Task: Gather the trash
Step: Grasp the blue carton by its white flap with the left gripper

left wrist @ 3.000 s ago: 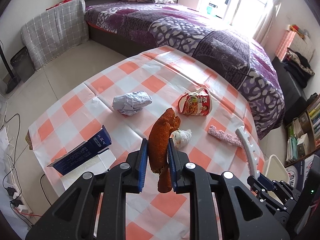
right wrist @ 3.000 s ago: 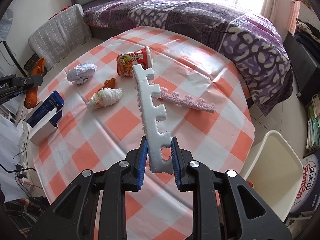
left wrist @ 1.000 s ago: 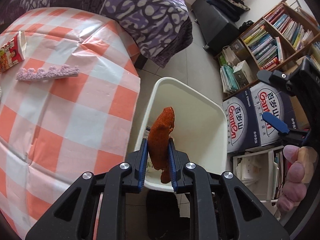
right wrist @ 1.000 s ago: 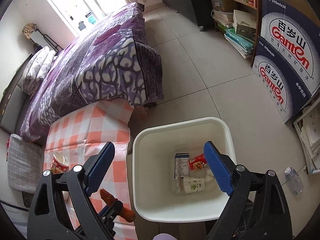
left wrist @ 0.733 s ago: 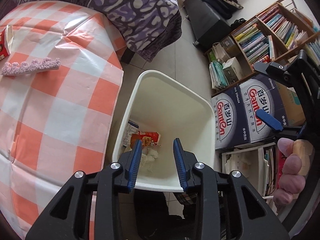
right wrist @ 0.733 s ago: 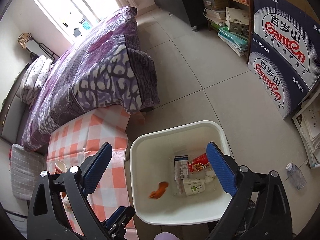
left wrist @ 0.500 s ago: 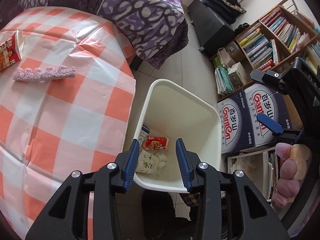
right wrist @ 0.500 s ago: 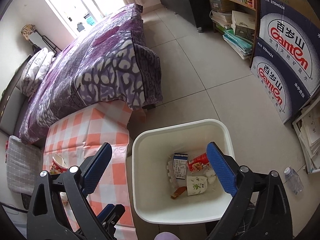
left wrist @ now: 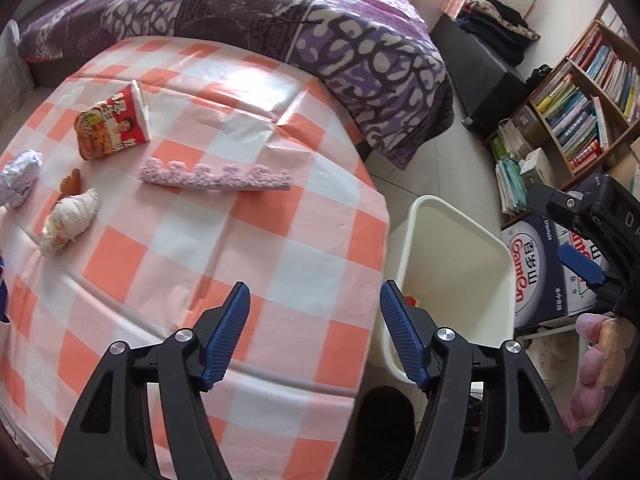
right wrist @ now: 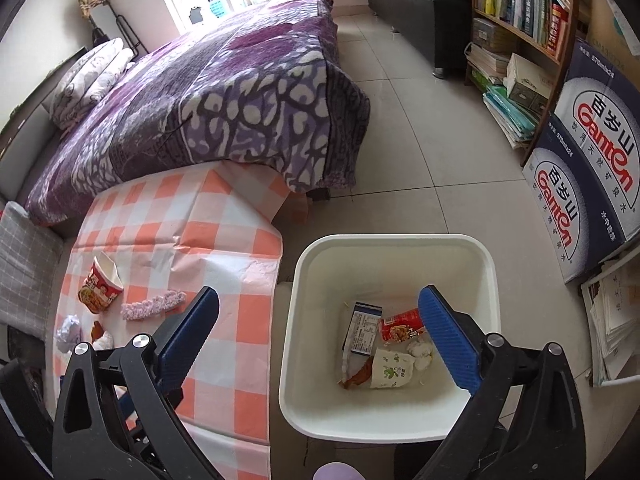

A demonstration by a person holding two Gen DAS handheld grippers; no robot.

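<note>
A white trash bin (right wrist: pixel 394 244) stands on the floor beside the checkered table (left wrist: pixel 248 240); it also shows in the left wrist view (left wrist: pixel 452 264). Inside lie an orange-brown scrap (right wrist: pixel 362 376), cartons and a red cup. My left gripper (left wrist: pixel 314 312) is open and empty over the table's edge. My right gripper (right wrist: pixel 318 320) is open and empty above the bin. On the table lie a red noodle cup (left wrist: pixel 112 124), a pink foam strip (left wrist: pixel 214 176), a white wad (left wrist: pixel 70 220), crumpled foil (left wrist: pixel 18 176) and a small brown scrap (left wrist: pixel 72 180).
A bed with a purple blanket (right wrist: pixel 224 92) lies beyond the table. Blue-and-white boxes (right wrist: pixel 588 176) and a bookshelf (right wrist: pixel 520 12) stand right of the bin. My right gripper's body (left wrist: pixel 588 232) shows at the right of the left wrist view.
My left gripper opened and dropped the orange-brown scrap into the bin, then swung back toward the table. My right gripper let go of the white foam piece earlier and stays open over the bin.
</note>
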